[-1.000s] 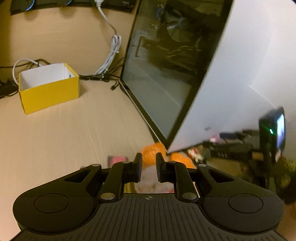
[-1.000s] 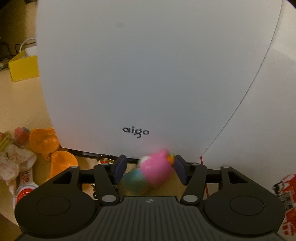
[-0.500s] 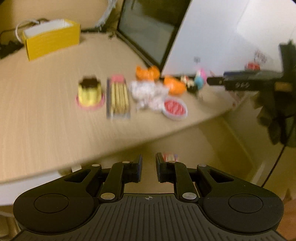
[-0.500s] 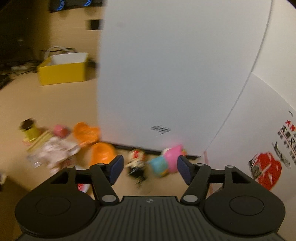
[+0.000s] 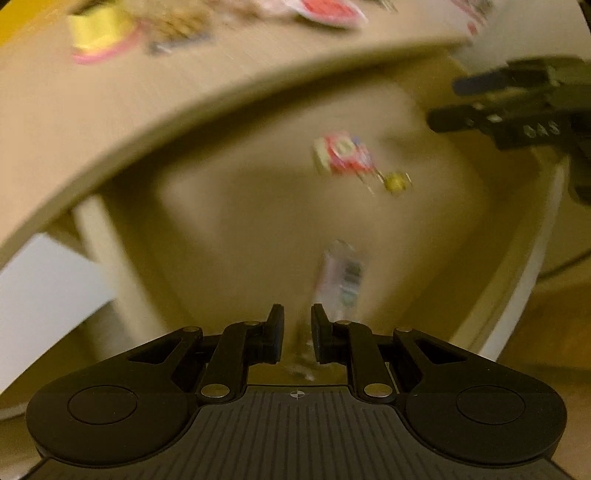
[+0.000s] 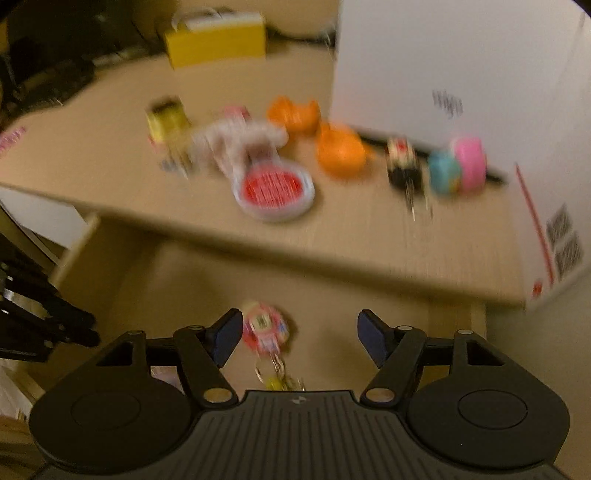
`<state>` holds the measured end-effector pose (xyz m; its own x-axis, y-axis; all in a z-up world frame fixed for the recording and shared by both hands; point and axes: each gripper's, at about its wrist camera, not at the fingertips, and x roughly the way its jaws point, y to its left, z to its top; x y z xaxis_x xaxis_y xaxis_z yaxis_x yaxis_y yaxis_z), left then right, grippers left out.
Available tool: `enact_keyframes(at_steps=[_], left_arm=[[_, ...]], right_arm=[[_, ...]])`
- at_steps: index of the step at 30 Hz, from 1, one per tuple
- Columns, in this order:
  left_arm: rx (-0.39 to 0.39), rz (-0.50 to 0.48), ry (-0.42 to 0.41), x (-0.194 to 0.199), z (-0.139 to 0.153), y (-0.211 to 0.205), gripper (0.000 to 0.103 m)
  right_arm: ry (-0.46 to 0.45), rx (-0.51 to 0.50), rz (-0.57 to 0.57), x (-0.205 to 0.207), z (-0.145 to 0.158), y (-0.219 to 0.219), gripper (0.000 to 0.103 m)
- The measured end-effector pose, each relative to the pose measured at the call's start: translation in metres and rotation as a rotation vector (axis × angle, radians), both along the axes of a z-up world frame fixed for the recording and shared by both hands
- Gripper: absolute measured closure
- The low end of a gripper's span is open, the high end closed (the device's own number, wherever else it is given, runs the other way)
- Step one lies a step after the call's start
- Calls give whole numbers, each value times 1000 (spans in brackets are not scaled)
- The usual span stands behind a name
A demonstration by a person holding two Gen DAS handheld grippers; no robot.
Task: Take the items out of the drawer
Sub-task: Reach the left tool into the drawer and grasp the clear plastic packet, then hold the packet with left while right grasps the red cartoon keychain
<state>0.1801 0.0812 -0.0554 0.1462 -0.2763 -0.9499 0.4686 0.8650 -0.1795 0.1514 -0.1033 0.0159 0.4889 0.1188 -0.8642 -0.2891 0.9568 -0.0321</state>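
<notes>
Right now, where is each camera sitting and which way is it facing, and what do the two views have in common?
Left wrist: on the left gripper, angled steeply down into the open drawer under the desk edge; its narrowly parted fingers show, and the right gripper at upper right.
Right wrist: on the right gripper, looking down over the desk and its toys, drawer below; its wide, empty fingers show.
Shared: the red and pink keychain toy in the drawer, and the round red-topped item on the desk.

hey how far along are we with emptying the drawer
Mostly done: many toys already sit on the desk. In hand: nothing; both the left gripper and right gripper are empty over the open drawer. Left: a red keychain toy and a blurred packet.
</notes>
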Motion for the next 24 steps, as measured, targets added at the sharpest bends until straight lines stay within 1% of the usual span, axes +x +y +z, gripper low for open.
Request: enact_keyframes(at_steps=[4, 6, 8, 11, 13, 14, 16, 17, 18, 21, 24], left_arm=[[35, -84, 28, -3, -14, -24, 85], [75, -123, 31, -5, -22, -35, 85], [115, -158, 34, -5, -29, -48, 89], [131, -179, 35, -3, -33, -53, 88], [134, -186, 43, -1, -37, -55, 85], [130, -192, 42, 1, -37, -56, 79], [140, -194, 38, 5, -38, -57, 74], [147, -191, 35, 7, -40, -58, 69], [150, -185, 34, 9, -41, -57, 66], [139, -152, 27, 15, -44, -56, 65], [138, -119, -6, 19, -43, -55, 65]], right_arm=[[45, -24, -37, -5, -19, -10, 34], [49, -30, -45, -8, -21, -16, 34], [53, -30, -59, -10, -22, -23, 34], [61, -32, -87, -11, -22, -33, 34], [72, -29, -100, -10, -24, -37, 33], [79, -24, -99, -9, -28, -38, 32], [91, -22, -94, -8, -31, -38, 32], [97, -25, -90, -3, -38, -35, 32], [98, -27, -85, -2, -40, -34, 32], [93, -18, -68, -1, -45, -29, 32], [93, -36, -56, -1, -56, -26, 32]])
